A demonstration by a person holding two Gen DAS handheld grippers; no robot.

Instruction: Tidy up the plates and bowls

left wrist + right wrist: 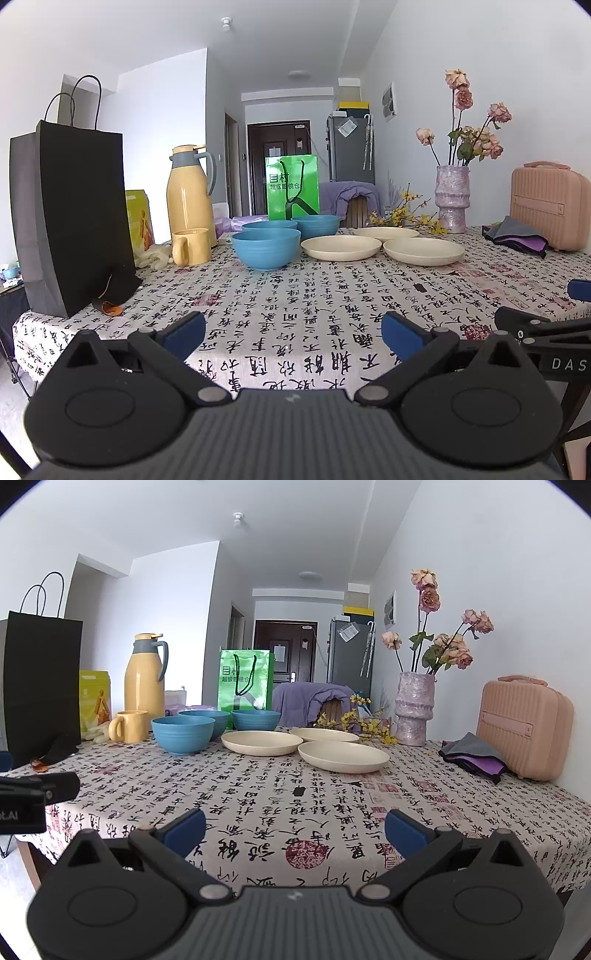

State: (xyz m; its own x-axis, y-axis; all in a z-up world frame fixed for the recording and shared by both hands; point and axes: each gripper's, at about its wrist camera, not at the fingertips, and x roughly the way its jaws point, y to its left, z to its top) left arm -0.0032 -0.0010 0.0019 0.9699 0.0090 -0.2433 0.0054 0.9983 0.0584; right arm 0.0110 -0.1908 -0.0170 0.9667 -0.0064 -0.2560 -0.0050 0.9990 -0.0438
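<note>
Both claws are seen nearest the lens, low over the near edge of the surface (295, 306). Left claw (293, 334): jaws spread fully, nothing held between the blue pads (184, 334). Right claw (295, 830): same state, jaws wide, nothing gripped. Each claw is caught at the side of the other's view, so they are placed side by side, apart from each other.

Task items are grouped at the far middle of the surface, well apart from both claws. Three blue bowls (266, 247) are set in a tight cluster, the front one nearest, two behind it; whether they touch cannot be told. Three cream plates (340, 248) are laid flat just right of the bowls, none stacked. The left plate is seen just beside the front bowl.

Left of the bowls a yellow mug (191, 246) is stood in front of a yellow jug (188, 195). A black bag (70, 221) is stood upright at the left edge. A green bag (292, 188) is seen behind the bowls. A vase (452, 199) of dried roses and a pink case (546, 206) are placed at the far right.
</note>
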